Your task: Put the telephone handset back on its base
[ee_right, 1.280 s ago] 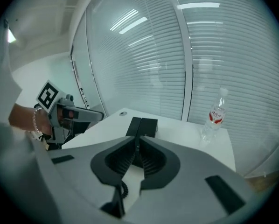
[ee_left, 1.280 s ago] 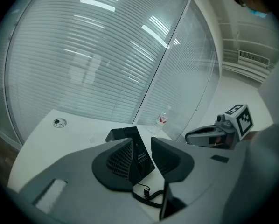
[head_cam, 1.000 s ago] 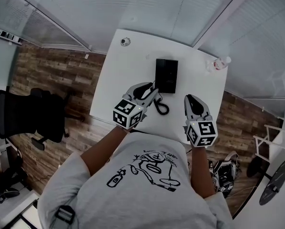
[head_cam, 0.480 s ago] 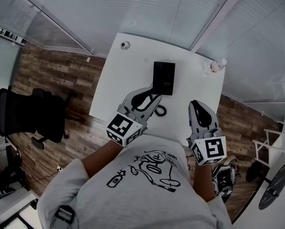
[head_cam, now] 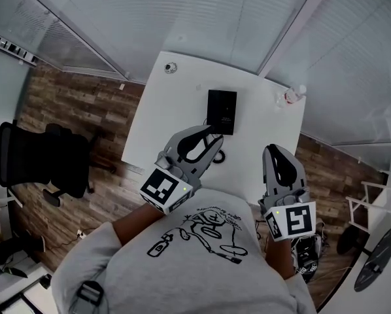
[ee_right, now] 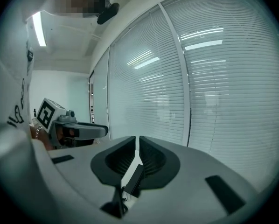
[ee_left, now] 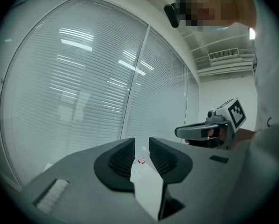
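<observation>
The black telephone (head_cam: 221, 110) lies on the white table (head_cam: 169, 110) as one dark rectangle, and I cannot tell the handset apart from its base. Its coiled cord (head_cam: 218, 155) trails off the near edge. My left gripper (head_cam: 212, 138) hovers above the table just in front of the phone, slightly open and empty; the left gripper view shows table between the left gripper's (ee_left: 142, 146) jaws. To the right and nearer me, my right gripper (head_cam: 272, 151) is shut on nothing. In the right gripper view the right gripper (ee_right: 137, 143) has the telephone (ee_right: 132, 178) below its tips.
A clear water bottle (head_cam: 292, 95) stands at the table's far right corner, the same bottle (ee_left: 141, 158) seen between the left jaws. A small round object (head_cam: 171, 67) sits at the far left corner. A black office chair (head_cam: 38, 159) stands left on the wood floor. Blinds close off the far side.
Both grippers have pulled back from the telephone toward me and risen nearer the head camera. The telephone and cord have stayed where they were on the table.
</observation>
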Motion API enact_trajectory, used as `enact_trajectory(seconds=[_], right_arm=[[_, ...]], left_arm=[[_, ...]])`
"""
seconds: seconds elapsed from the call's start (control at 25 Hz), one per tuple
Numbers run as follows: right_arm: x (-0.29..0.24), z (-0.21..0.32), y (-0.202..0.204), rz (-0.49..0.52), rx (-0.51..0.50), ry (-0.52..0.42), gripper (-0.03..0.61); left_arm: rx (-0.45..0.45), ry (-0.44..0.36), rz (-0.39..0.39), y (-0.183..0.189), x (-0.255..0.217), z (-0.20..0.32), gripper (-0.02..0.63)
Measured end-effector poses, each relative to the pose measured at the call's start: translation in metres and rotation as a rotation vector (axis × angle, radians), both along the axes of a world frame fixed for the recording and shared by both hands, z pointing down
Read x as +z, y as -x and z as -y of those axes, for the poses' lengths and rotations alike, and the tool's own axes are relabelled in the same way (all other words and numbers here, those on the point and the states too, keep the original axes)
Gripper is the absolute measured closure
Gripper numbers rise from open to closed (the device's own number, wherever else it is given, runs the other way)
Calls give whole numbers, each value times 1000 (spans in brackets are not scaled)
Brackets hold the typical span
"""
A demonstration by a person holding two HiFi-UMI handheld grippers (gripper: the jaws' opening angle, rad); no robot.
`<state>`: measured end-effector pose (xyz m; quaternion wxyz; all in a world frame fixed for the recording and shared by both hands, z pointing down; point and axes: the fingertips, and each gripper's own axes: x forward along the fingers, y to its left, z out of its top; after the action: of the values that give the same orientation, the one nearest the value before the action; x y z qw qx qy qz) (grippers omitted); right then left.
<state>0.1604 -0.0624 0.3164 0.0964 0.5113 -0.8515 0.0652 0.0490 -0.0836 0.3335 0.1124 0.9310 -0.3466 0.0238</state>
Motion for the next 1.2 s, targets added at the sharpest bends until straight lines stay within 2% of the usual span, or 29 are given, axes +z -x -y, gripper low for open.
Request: enact_trajectory(seconds=[0.28, 1.2], right_arm=[[-19, -6, -4, -13, -5, -31, 566], [-21, -3, -3, -5, -5, -34, 568]], left_arm=[[6, -13, -8, -10, -13, -8, 518], [12, -11, -26, -14, -14, -5, 518]])
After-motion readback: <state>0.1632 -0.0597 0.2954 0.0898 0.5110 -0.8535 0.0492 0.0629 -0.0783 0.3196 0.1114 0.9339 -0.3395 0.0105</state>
